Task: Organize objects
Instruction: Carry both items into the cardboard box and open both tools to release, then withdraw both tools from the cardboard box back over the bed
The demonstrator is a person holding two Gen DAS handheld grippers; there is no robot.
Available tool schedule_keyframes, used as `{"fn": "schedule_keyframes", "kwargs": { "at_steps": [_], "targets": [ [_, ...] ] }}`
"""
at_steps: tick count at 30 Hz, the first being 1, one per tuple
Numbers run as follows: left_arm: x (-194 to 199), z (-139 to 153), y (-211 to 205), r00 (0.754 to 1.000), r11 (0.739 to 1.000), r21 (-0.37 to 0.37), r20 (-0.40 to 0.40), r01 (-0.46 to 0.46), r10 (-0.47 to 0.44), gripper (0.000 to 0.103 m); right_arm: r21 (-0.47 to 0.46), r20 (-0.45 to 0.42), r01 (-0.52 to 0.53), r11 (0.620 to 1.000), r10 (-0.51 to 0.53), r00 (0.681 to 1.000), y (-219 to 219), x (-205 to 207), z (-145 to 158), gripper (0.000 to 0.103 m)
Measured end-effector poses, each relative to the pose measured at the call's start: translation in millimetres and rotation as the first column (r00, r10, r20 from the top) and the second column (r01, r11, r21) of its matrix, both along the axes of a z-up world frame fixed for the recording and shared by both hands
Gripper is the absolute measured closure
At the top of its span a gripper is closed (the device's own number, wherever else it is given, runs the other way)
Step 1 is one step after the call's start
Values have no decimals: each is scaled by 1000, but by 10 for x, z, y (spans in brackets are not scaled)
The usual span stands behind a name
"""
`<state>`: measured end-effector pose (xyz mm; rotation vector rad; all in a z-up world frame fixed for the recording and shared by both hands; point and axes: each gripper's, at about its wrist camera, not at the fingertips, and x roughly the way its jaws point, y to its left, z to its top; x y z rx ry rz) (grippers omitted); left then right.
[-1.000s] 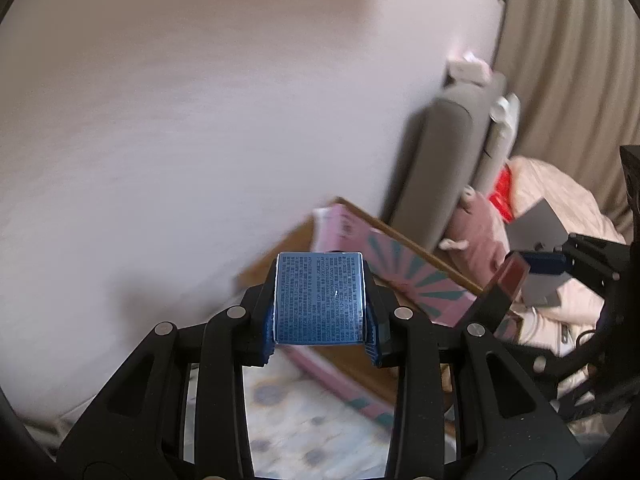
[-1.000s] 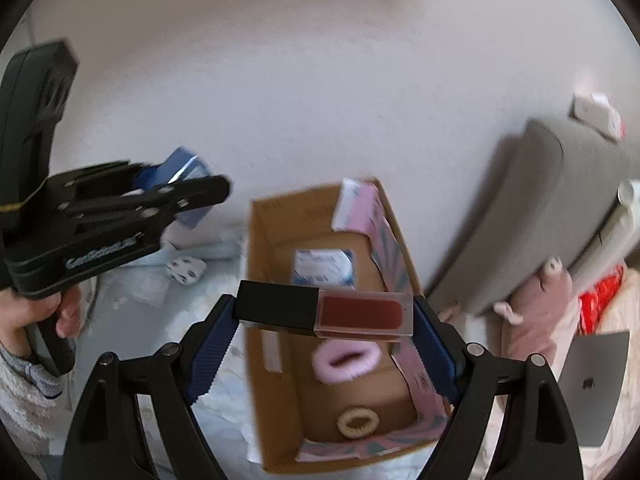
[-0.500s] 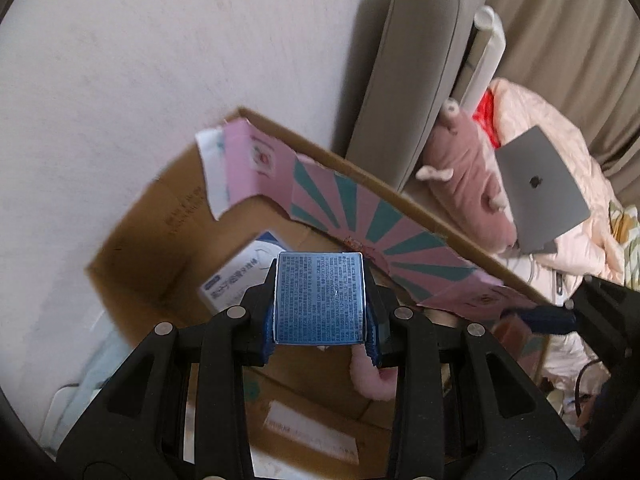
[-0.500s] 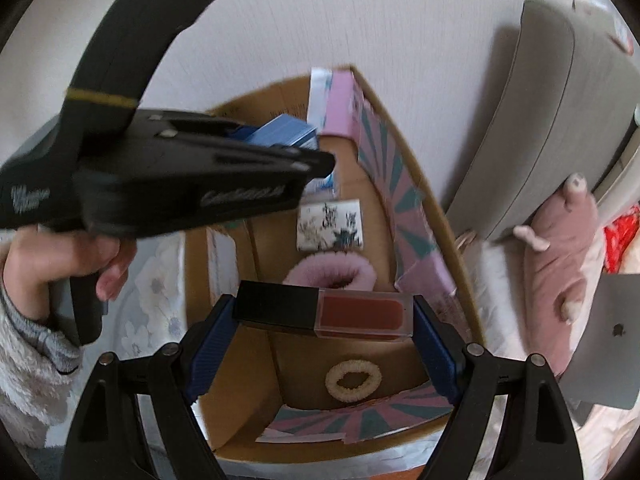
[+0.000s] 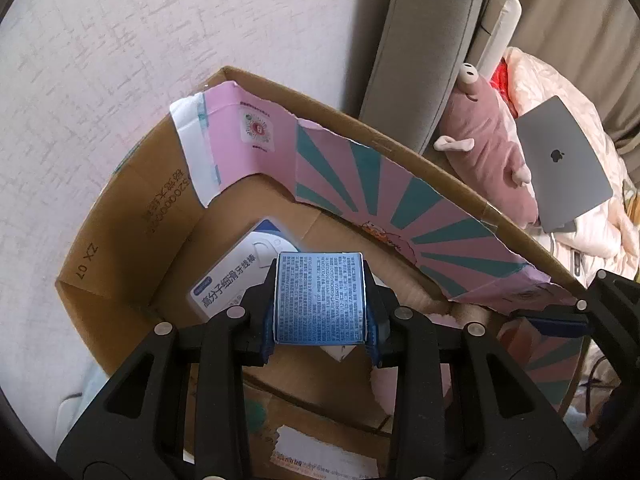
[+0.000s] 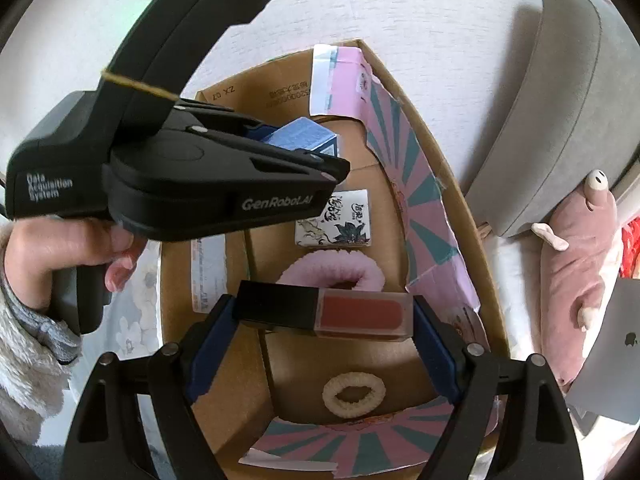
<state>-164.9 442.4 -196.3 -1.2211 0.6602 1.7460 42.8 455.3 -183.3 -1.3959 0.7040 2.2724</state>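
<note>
A: Two held items, both hanging over the open cardboard box (image 6: pixel 460 216). The left gripper (image 5: pixel 320 300) has its fingers pinching a small blue carton (image 5: pixel 320 298) across its narrow sides, with the printed face toward the camera. The right gripper (image 6: pixel 324 312) has its fingers pressed on the two ends of a lip gloss tube (image 6: pixel 324 312), black cap at 9 o'clock and red body at 3 o'clock.

B: So which way does the tube's long axis run?

A: From finger to finger, crosswise to the box's length as the right wrist view shows it. The box floor lies straight ahead of those fingers, and the pink scrunchie (image 6: pixel 332 272) sits just beyond the tube at 12 o'clock. The cream hair tie (image 6: pixel 354 396) shows below it at 6 o'clock.

B: And the left side?

A: In the right wrist view it is at 10 o'clock, over the far end of the box. Just beyond the blue carton lies a white and blue floss pack (image 5: pixel 236 276), at 10 o'clock from the carton. The patterned white packet (image 6: pixel 332 220) lies mid-floor.

B: Which goes in first?

A: I judge both are close enough to let go. The tube looks set to land near the scrunchie, the carton beside the floss pack.
</note>
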Motion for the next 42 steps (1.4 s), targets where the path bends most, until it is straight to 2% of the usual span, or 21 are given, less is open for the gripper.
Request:
{"fn": "schedule_keyframes", "kwargs": {
  "at_steps": [4,5,6,8,9,10,19,27,30,36,39,42],
  "targets": [
    [-26,34,3,999,1000,13,46,2,-3,70,-9,13,-5,1000,5,1000,-19,-33,-10,19],
    [-17,52,9,999,1000,17,41,6,-7,70,-11,-4,4,1000,-4,1000,-17,-17,-2,15],
    [-4,75,14,1000,1000,14,22,8,-8,65,-18,-22,15,1000,-15,1000,-12,5,7,7],
    [7,102,21,1000,1000,12,-2,11,-11,18,-43,-51,44,998,-46,998,11,53,14,1],
    [9,120,13,1000,1000,21,-7,14,-13,2,-53,-65,55,997,-58,996,19,76,17,1],
    [8,127,10,1000,999,34,-10,16,-16,0,-60,-74,65,996,-69,995,24,98,20,1],
    [25,167,-2,1000,999,39,-2,15,-15,0,6,-55,66,998,-66,996,-73,118,89,1],
    [132,423,-125,1000,998,64,-29,13,-11,0,77,-53,64,995,-60,997,-52,163,257,1],
    [176,567,-181,999,997,77,-43,11,-8,0,92,-31,60,994,-57,998,-67,154,337,1],
    [294,1005,-401,995,990,144,-98,2,13,0,139,-45,66,988,-60,997,-176,189,640,1],
    [346,1250,-601,987,983,183,-149,-29,56,0,164,-65,46,985,-36,997,-236,178,787,1],
    [351,1434,-800,981,974,219,-166,-66,103,0,182,-94,36,983,-20,995,-308,156,932,1]
  ]
}}
